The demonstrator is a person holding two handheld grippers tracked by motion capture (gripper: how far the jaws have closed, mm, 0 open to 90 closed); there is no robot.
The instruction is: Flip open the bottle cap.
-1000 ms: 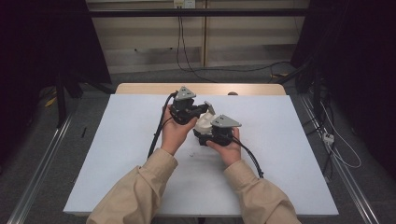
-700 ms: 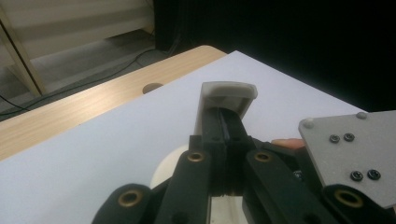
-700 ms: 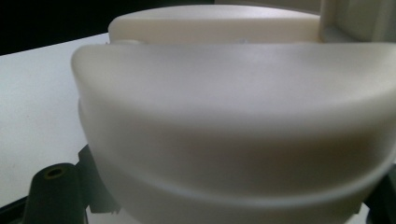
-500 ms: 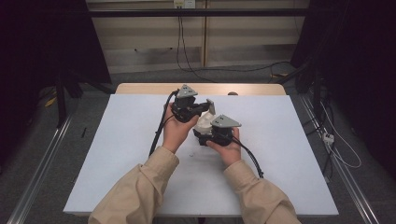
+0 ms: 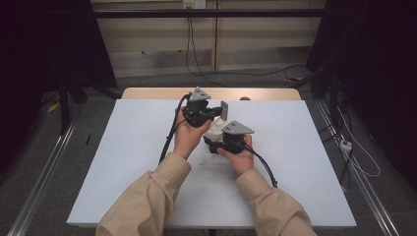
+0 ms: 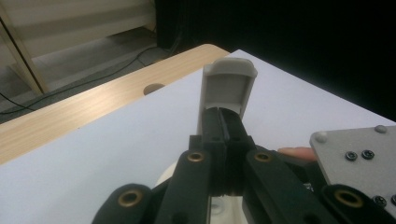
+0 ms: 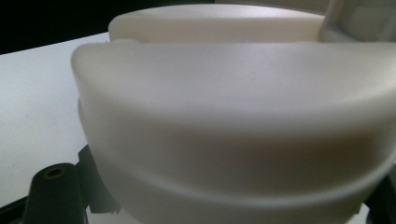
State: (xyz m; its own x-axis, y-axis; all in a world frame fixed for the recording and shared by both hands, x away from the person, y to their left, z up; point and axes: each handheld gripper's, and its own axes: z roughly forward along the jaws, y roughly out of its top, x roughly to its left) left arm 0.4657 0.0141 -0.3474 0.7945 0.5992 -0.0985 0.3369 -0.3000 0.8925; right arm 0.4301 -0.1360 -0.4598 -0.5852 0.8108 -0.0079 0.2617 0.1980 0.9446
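The left gripper (image 6: 223, 122) had its jaws pressed together at the foot of a raised grey flip lid (image 6: 229, 88), which stood upright just beyond the tips; whether an edge of the lid was pinched between them could not be told. The right gripper (image 5: 222, 141) was clamped on the cream-white plastic container (image 7: 233, 121), whose rounded body sat right against its camera. From above, the container (image 5: 215, 131) lay between the two grippers, held over the middle of the white table (image 5: 128, 162), with the lid (image 5: 225, 110) rising from its far side beside the left gripper (image 5: 210, 113). By my judgement the opening was largely done: the lid stood fully up, and what remained was to release it or set the container down.
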